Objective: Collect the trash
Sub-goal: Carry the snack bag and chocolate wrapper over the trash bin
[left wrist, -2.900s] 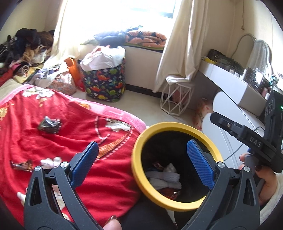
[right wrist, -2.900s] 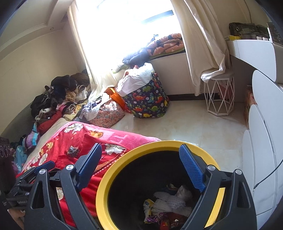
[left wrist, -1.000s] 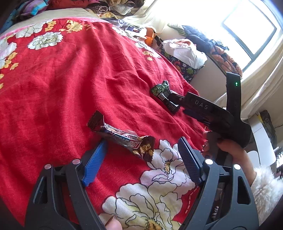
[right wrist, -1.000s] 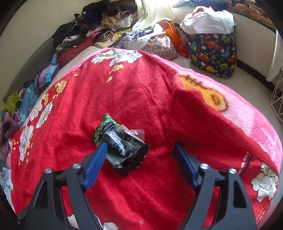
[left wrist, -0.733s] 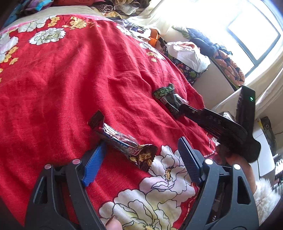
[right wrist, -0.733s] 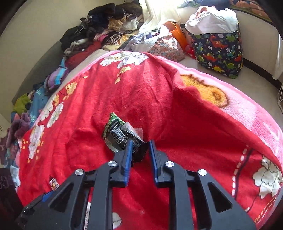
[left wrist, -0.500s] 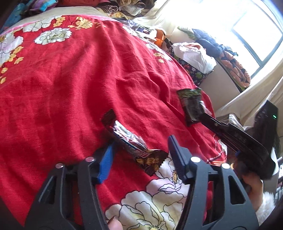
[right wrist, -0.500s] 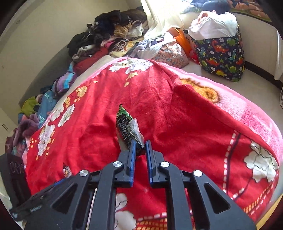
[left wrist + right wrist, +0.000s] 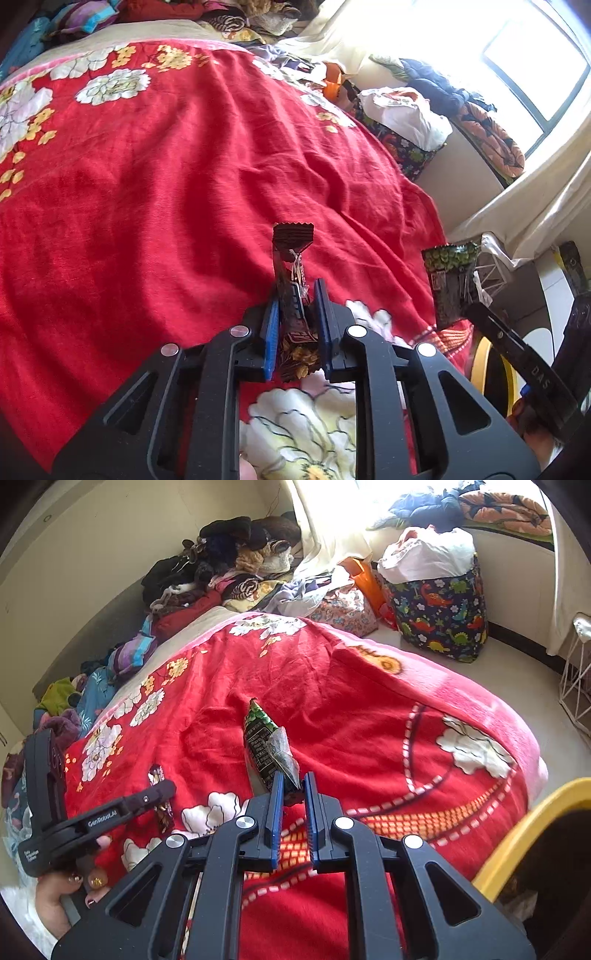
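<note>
My left gripper (image 9: pixel 295 295) is shut on a dark brown candy bar wrapper (image 9: pixel 291 266) and holds it upright above the red floral blanket (image 9: pixel 147 184). My right gripper (image 9: pixel 293 781) is shut on a green and black snack wrapper (image 9: pixel 264 746), lifted off the blanket (image 9: pixel 351 701). The same snack wrapper shows in the left wrist view (image 9: pixel 448 280), held by the right gripper at the right. The left gripper and its candy wrapper (image 9: pixel 160 797) show at the left of the right wrist view. The yellow-rimmed trash bin (image 9: pixel 532 827) stands at the bed's edge, lower right, and its rim shows in the left wrist view (image 9: pixel 480 362).
A dinosaur-print bag (image 9: pixel 439 613) full of white laundry stands on the floor by the window. Piles of clothes (image 9: pixel 229 565) lie at the head of the bed. A white wire stool (image 9: pixel 576 686) stands at the right by the curtain.
Both grippers moved from the bin to the bed. Each closed on a wrapper and lifted it off the blanket. The right one has swung back toward the bin.
</note>
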Motion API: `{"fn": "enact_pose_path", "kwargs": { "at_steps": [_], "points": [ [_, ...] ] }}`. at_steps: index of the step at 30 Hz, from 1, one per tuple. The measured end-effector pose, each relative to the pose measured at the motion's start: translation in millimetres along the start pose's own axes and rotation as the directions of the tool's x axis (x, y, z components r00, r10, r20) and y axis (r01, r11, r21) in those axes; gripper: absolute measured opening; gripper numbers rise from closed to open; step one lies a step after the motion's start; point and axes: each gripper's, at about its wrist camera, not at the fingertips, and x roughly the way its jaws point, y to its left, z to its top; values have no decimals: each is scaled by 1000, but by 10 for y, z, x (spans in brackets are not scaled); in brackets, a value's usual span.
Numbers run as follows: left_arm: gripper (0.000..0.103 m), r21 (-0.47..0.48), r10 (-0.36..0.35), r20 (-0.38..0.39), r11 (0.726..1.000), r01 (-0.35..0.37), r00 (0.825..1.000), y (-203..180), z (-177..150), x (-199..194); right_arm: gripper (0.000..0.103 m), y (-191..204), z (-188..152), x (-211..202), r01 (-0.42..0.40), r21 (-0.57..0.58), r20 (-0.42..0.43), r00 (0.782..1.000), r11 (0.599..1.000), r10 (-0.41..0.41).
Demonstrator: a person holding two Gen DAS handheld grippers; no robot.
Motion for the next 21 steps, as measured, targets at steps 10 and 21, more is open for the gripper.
{"fn": "enact_pose_path", "kwargs": {
  "at_steps": [10,21],
  "points": [
    [12,108,-75,26,992,72,997,-508,-53,-155,11,-272,-128,-579,16,87,81,996,996,-24],
    [12,183,-133,26,975,126,991,-926,-134,-256,11,-582,-319,-992,70,163,124,988,984,-91]
  ]
}}
